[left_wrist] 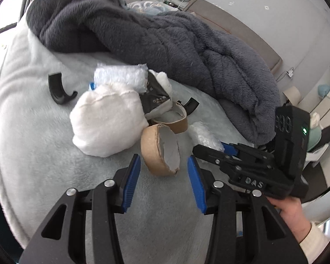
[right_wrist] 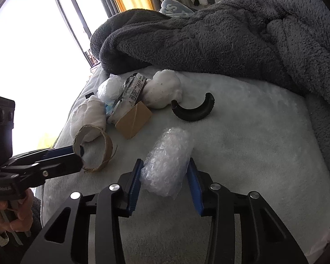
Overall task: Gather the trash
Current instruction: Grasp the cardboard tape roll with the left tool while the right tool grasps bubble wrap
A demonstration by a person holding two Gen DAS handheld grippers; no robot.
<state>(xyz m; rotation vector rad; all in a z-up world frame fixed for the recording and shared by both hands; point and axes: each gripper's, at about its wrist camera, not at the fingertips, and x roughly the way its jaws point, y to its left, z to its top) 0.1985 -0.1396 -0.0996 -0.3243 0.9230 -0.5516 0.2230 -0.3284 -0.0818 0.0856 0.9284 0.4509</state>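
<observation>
bubble wrap [right_wrist: 167, 167] | clear, crumpled roll | between right gripper [right_wrist: 165, 176] jaws

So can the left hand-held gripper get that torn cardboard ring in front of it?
Probably yes: the left hand-held gripper already points at the cardboard ring, with only bare bedspread between them.

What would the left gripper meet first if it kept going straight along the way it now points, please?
Most likely the torn cardboard ring, standing on edge just ahead of the left gripper. Beyond it lies the white wad, though depth is hard to judge here.
</observation>
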